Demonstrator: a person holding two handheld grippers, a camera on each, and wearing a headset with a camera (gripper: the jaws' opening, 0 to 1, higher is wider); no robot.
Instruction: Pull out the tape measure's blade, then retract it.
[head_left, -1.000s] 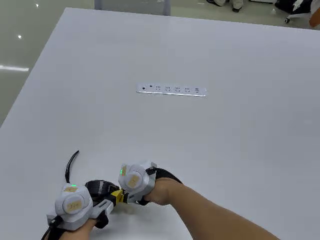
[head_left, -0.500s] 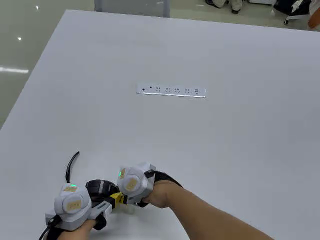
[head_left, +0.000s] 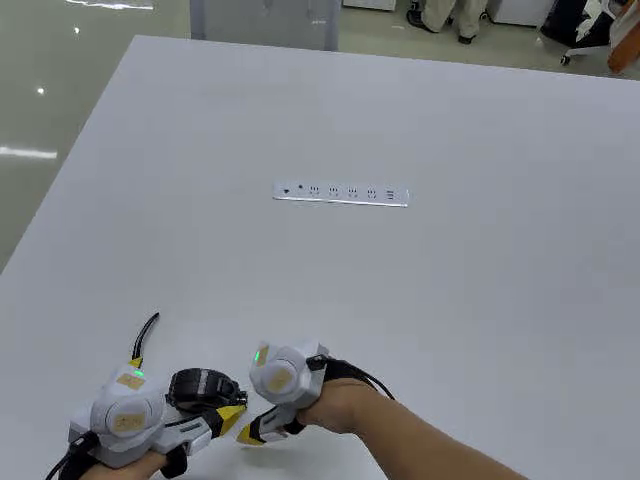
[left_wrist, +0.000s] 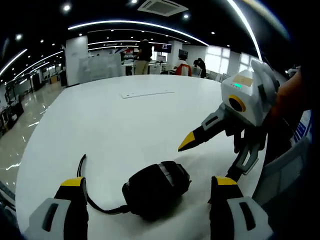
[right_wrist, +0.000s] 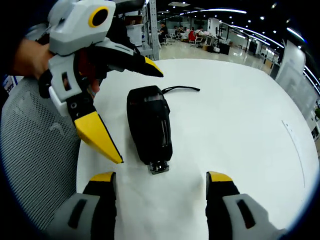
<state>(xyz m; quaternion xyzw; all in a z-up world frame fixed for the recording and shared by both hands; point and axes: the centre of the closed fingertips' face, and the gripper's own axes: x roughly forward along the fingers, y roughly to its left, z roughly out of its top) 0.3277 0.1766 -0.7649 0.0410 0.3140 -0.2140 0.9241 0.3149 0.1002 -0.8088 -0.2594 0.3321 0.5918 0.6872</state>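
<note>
A black tape measure (head_left: 205, 388) lies on the white table (head_left: 420, 300) near its front edge, its wrist strap (head_left: 143, 336) trailing off to the left. My left gripper (head_left: 222, 406) stands open just before the tape measure (left_wrist: 157, 187), whose case lies ahead of the two yellow tips. From the other side my right gripper (head_left: 258, 428) is open too. The blade's hook end (right_wrist: 159, 167) points at it, a little beyond its tips (right_wrist: 161, 176). The case (right_wrist: 150, 125) rests on the table, with no blade drawn out.
A white power strip (head_left: 341, 194) is set into the middle of the table. People and office chairs stand beyond the far edge. The table's front edge runs close under both hands.
My right gripper has drawn back from the tape measure toward the front edge and tilted downward. The left gripper has shifted slightly left. The head camera has tilted a little.
</note>
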